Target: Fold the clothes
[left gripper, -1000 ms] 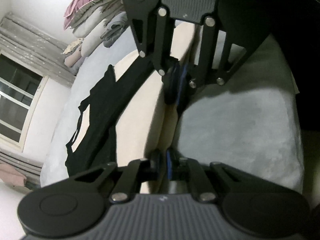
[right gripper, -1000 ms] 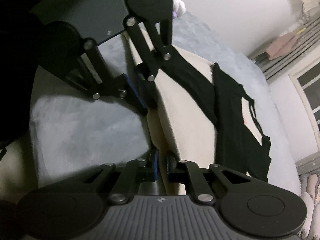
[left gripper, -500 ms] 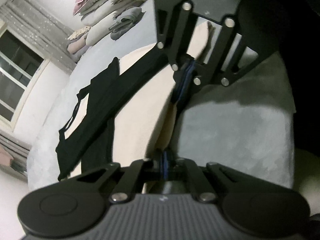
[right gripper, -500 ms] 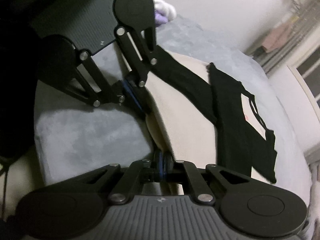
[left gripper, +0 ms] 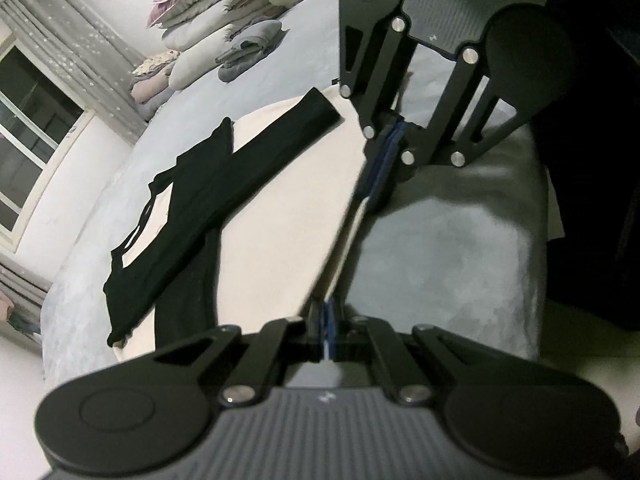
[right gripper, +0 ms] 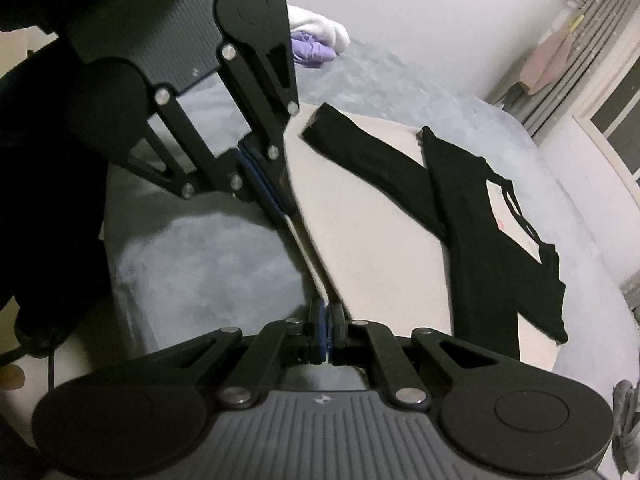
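Grey blanket (left gripper: 448, 264) all over the bed, just to the right of the left gripper (left gripper: 326, 332), plus a pile of pillows and folded bedding (left gripper: 208, 28) way off ahead-left near the window (left gripper: 28, 128). Black garment (left gripper: 192, 208) lying across the cream cloth (left gripper: 288, 208), ahead and left of the left claw, ahead and right of the right gripper (right gripper: 326, 330); nothing blocking it. Long axis running diagonally away from the claws, one sleeve end (right gripper: 320, 128) pointing toward the far gripper, strappy end toward the window side. Both claws clamped tight on the near edge of the cream cloth, edge stretched taut between them. Hard to tell what kind of garment exactly, everything dim and a bit blurry. Something white and purple (right gripper: 316, 40) behind the left claw, seen from the right wrist, partly hidden.
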Action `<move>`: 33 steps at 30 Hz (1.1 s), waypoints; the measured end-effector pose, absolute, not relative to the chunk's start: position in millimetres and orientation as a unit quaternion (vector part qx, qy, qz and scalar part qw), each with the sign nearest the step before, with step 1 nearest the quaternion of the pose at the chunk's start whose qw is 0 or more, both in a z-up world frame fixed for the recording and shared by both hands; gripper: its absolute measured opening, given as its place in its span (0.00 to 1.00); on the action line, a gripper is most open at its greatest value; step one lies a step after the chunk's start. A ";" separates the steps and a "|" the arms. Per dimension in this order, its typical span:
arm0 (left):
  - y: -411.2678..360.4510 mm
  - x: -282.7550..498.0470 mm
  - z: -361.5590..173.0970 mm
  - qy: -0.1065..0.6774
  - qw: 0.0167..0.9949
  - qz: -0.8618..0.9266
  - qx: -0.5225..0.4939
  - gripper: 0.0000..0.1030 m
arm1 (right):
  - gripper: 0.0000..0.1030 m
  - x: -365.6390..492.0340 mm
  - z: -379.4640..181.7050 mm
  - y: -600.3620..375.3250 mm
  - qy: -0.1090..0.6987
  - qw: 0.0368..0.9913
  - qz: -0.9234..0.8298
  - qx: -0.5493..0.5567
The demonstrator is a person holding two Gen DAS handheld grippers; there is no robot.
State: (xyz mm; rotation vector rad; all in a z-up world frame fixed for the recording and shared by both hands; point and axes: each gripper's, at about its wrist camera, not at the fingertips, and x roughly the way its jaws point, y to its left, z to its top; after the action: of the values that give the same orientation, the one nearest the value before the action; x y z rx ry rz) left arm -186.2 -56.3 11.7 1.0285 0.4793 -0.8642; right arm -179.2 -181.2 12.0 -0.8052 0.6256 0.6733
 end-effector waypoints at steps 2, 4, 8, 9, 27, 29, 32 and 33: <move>-60.0 -187.4 6.1 0.209 0.759 -0.386 0.480 0.01 | 0.03 -176.3 6.4 -178.3 0.289 0.817 0.311 -0.391; -62.6 -191.6 2.3 0.200 0.765 -0.376 0.484 0.02 | 0.03 -173.9 2.0 -174.4 0.281 0.816 0.304 -0.403; -49.2 -201.9 12.2 0.200 0.775 -0.378 0.465 0.06 | 0.07 -175.6 9.4 -178.6 0.283 0.822 0.304 -0.391; -44.1 -204.0 14.1 0.199 0.775 -0.377 0.466 0.11 | 0.08 -177.4 11.3 -181.4 0.284 0.821 0.306 -0.389; -43.5 -215.1 8.3 0.160 0.757 -0.373 0.512 0.18 | 0.14 -164.6 8.6 -170.3 0.263 0.823 0.294 -0.409; -47.0 -210.3 6.9 0.162 0.757 -0.373 0.512 0.18 | 0.14 -162.2 10.0 -168.1 0.259 0.827 0.291 -0.406; -51.3 -204.9 4.2 0.160 0.751 -0.372 0.521 0.18 | 0.15 -159.2 14.5 -170.5 0.260 0.837 0.286 -0.388; -52.7 -203.9 2.9 0.158 0.748 -0.372 0.526 0.18 | 0.15 -158.2 15.3 -172.2 0.261 0.839 0.285 -0.383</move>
State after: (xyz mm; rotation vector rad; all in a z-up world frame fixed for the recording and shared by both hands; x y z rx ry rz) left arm -203.9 -52.7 2.9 1.1514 0.3457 -0.8125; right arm -158.2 -172.2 15.3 -0.8108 0.5525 0.6024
